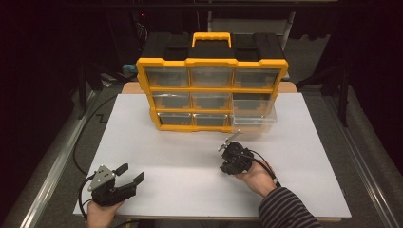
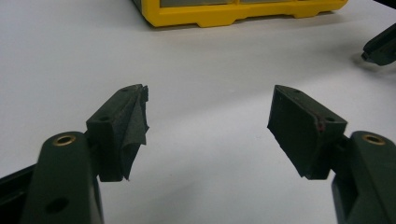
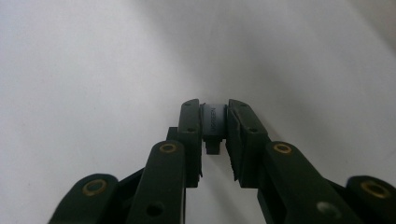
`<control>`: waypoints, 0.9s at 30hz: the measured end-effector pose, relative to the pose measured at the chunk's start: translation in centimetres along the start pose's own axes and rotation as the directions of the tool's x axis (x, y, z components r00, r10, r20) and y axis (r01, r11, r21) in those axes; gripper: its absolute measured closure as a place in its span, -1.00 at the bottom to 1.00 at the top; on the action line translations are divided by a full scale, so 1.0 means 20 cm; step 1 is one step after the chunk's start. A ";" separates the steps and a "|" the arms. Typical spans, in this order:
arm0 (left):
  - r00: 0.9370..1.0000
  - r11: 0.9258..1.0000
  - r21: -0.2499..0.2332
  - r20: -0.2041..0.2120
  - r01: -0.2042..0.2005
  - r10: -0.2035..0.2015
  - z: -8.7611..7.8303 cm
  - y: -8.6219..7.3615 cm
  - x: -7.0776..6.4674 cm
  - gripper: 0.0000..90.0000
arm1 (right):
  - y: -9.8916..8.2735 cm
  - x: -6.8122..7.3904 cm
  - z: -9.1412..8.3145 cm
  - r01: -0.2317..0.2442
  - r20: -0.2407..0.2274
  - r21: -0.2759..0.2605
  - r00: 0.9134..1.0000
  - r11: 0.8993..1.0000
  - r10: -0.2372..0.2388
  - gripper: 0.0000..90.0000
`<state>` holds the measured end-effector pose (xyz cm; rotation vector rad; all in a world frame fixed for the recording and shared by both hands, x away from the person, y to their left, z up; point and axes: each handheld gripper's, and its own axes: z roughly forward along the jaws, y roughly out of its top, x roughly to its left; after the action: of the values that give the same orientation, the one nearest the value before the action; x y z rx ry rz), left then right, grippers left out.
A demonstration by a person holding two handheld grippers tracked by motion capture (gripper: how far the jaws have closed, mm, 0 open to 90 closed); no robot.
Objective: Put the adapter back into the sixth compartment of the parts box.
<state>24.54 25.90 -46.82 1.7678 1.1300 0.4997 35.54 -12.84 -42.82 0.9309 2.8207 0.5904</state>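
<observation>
Right gripper (image 3: 215, 128) is closed on a small grey adapter (image 3: 214, 122) with faint lettering on its face, held above the white counter (image 1: 190, 142) in front of the yellow organizer (image 1: 211, 90). Left gripper (image 2: 208, 126) rests at the counter's near left corner, jaws wide apart and empty.

The left gripper (image 1: 130, 174) sits low at the near left, held from below by the left hand (image 1: 100, 213), its jaws spread wide apart with nothing between them. The right hand (image 1: 256, 178), in a striped sleeve (image 1: 283, 209), reaches forward near the middle and holds the right gripper (image 3: 215, 122) angled away, its jaws closed on a small grey piece (image 3: 213, 119) pinched at the tips.
</observation>
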 end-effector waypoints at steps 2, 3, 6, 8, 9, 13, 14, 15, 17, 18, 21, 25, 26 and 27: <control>1.000 1.000 0.000 0.000 0.000 0.000 0.00 0.00 0.00 -0.36 | -0.02 -0.01 -0.01 -0.006 0.000 -0.005 1.000 1.000 0.006 0.71; 1.000 1.000 0.000 0.000 0.001 -0.001 0.00 0.00 0.00 -0.36 | -0.03 -0.02 -0.02 -0.013 0.001 -0.008 1.000 1.000 0.013 0.71; 1.000 1.000 0.001 0.000 0.000 0.000 0.00 0.00 0.00 -0.36 | -0.07 -0.03 -0.05 -0.030 0.002 -0.018 1.000 0.999 0.030 0.71; 1.000 1.000 0.000 0.000 0.002 -0.002 0.00 0.00 0.00 -0.36 | -0.09 -0.04 -0.06 -0.042 0.002 -0.026 0.999 0.999 0.042 0.71; 1.000 1.000 -0.001 0.000 0.002 -0.002 0.00 0.00 0.00 -0.36 | -0.10 -0.04 -0.06 -0.043 0.003 -0.028 0.999 0.999 0.043 0.71; 1.000 1.000 -0.001 -0.001 0.002 -0.002 0.00 0.00 0.00 -0.36 | -0.14 -0.06 -0.09 -0.061 0.002 -0.043 0.998 0.997 0.061 0.71; 1.000 1.000 -0.001 -0.001 0.002 -0.002 0.00 0.00 0.00 -0.36 | -0.15 -0.06 -0.09 -0.063 0.003 -0.046 0.998 0.997 0.064 0.71; 1.000 1.000 -0.001 -0.001 0.002 -0.002 0.00 0.00 0.00 -0.36 | -0.16 -0.07 -0.10 -0.066 0.003 -0.049 0.998 0.997 0.066 0.71; 1.000 1.000 -0.001 -0.002 0.003 -0.003 0.00 0.00 0.00 -0.36 | -0.17 -0.07 -0.11 -0.072 0.001 -0.057 0.997 0.996 0.072 0.71; 1.000 1.000 -0.001 -0.001 0.004 -0.004 0.00 0.00 0.00 -0.36 | -0.18 -0.08 -0.11 -0.078 0.004 -0.056 0.997 0.995 0.078 0.71; 1.000 1.000 -0.001 -0.002 0.004 -0.004 0.00 0.00 0.00 -0.36 | -0.21 -0.09 -0.13 -0.090 0.002 -0.069 0.996 0.994 0.091 0.71; 1.000 1.000 -0.002 -0.002 0.005 -0.005 0.00 0.00 0.00 -0.36 | -0.25 -0.10 -0.15 -0.111 -0.008 -0.095 0.994 0.989 0.110 0.71; 1.000 1.000 -0.002 -0.002 0.005 -0.005 0.00 0.00 0.00 -0.36 | -0.26 -0.10 -0.15 -0.117 -0.012 -0.101 0.993 0.988 0.117 0.71; 1.000 1.000 -0.002 -0.002 0.005 -0.005 0.00 0.00 0.00 -0.36 | -0.27 -0.10 -0.16 -0.124 -0.018 -0.110 0.992 0.986 0.123 0.71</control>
<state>24.51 25.88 -46.82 1.7629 1.1349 0.4996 33.54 -19.11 -42.09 1.0893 2.7218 0.7614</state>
